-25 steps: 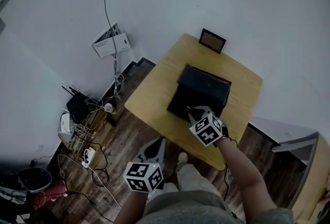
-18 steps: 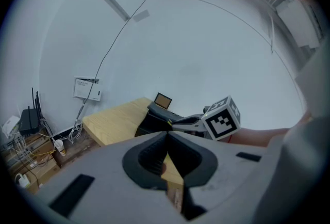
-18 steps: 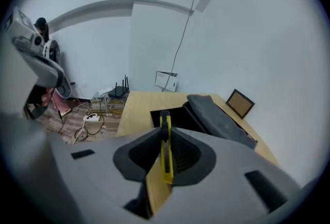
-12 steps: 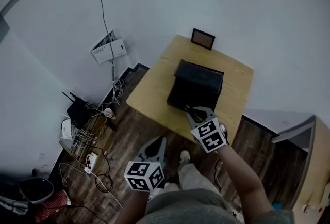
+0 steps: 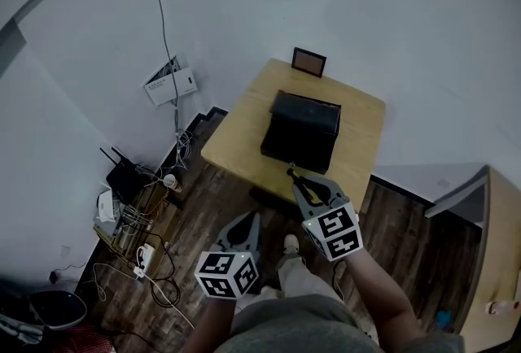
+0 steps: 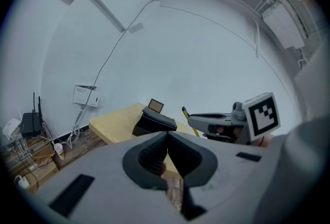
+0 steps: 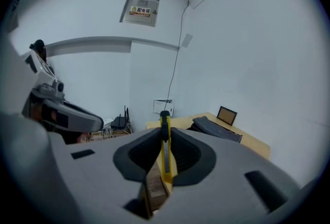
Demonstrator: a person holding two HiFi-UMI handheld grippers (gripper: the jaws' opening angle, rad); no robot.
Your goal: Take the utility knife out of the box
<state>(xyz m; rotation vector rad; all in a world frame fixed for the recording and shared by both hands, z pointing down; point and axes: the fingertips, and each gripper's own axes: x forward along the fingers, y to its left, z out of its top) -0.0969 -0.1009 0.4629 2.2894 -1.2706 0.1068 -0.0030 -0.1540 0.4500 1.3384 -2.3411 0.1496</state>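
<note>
The black box (image 5: pixel 300 132) sits with its lid shut on the small wooden table (image 5: pixel 244 136); the left gripper view also shows the box (image 6: pixel 154 122). My right gripper (image 5: pixel 295 180) hovers off the table's near edge, shut on the yellow utility knife (image 5: pixel 291 174). In the right gripper view the knife (image 7: pixel 165 140) stands on edge between the pads, its dark tip poking past them. My left gripper (image 5: pixel 251 220) is lower and to the left, over the floor, its jaws shut with nothing in them (image 6: pixel 166 138).
A small framed picture (image 5: pixel 309 62) leans on the wall at the table's far edge. A router, cables and power strips (image 5: pixel 130 197) clutter the floor at left. A white wall box (image 5: pixel 169 83) hangs near them. A wooden cabinet (image 5: pixel 488 262) stands at right.
My right gripper has lifted the knife out of the box and drawn back past the table's near edge. The left gripper has also pulled back a little.
</note>
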